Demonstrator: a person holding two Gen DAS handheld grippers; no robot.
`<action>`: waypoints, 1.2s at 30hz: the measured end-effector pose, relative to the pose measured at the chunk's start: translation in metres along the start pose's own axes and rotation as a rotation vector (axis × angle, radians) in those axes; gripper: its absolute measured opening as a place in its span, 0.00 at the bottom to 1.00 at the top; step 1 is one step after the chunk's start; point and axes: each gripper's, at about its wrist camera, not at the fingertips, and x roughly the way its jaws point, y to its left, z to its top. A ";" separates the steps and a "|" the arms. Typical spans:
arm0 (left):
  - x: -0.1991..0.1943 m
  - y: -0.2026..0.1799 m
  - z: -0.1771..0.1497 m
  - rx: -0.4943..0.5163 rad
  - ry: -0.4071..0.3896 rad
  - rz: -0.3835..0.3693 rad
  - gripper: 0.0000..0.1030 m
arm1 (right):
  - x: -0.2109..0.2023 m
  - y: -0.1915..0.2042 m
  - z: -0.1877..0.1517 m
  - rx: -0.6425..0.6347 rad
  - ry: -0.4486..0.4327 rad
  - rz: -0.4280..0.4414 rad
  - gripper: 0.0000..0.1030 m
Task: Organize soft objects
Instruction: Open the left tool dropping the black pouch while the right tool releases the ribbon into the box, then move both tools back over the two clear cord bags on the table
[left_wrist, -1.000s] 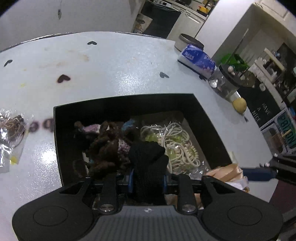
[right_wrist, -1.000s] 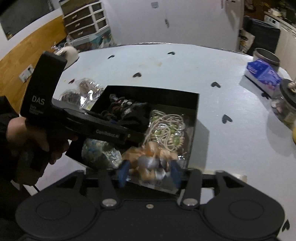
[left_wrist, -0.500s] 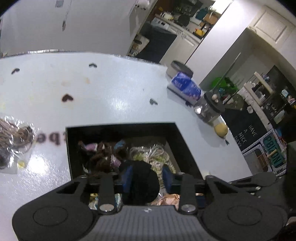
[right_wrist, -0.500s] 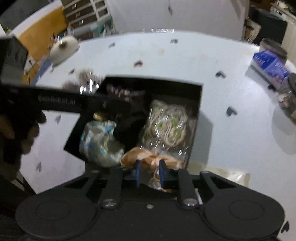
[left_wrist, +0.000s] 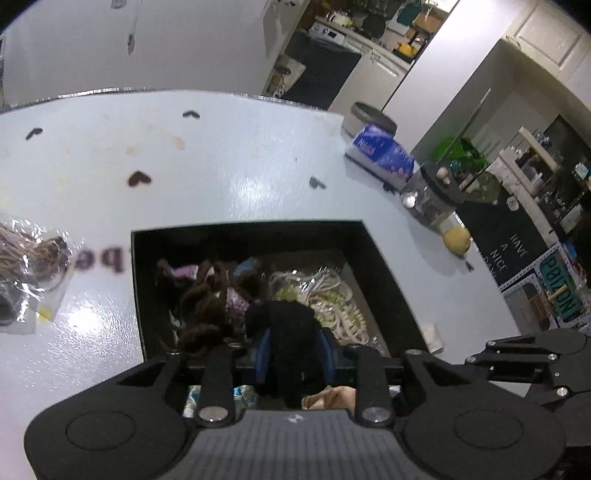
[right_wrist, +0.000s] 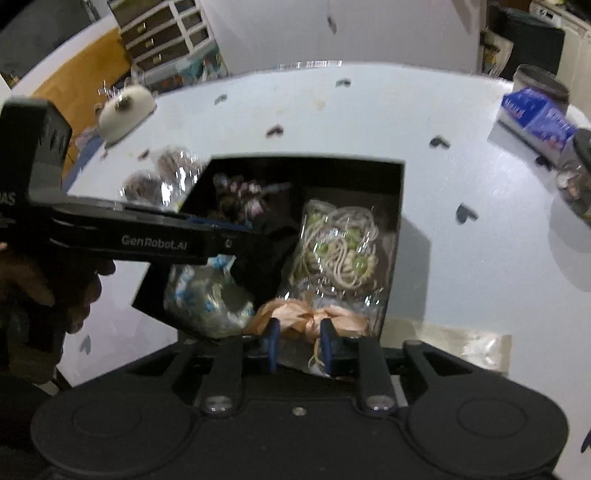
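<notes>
Right gripper (right_wrist: 299, 341) fingers reopened, seemingly around peach ribbon (right_wrist: 308, 314)

My worktop (left_wrist: 229, 173) is glossy white, smooth, throwing back glare. The box (left_wrist: 384, 273) on it looks like matt black card. Between my left gripper's (left_wrist: 293, 350) blue pads sits a black cloth piece (left_wrist: 288, 321), soft and matt. My right gripper (right_wrist: 300, 341) pinches a peach ribbon bow (right_wrist: 306, 314), satiny, perhaps inside clear film. The cream cords (right_wrist: 338, 247) lie under crinkly, shiny plastic. Both gripper bodies are matt black plastic with metal screws.
</notes>
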 end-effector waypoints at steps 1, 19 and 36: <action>-0.004 -0.001 0.000 0.000 -0.008 0.000 0.40 | -0.006 0.000 0.000 0.003 -0.020 -0.002 0.29; -0.055 -0.014 -0.016 -0.004 -0.105 0.086 0.93 | -0.054 -0.009 -0.022 0.079 -0.270 -0.105 0.72; -0.099 -0.011 -0.053 -0.030 -0.240 0.179 1.00 | -0.067 0.000 -0.042 0.081 -0.389 -0.208 0.98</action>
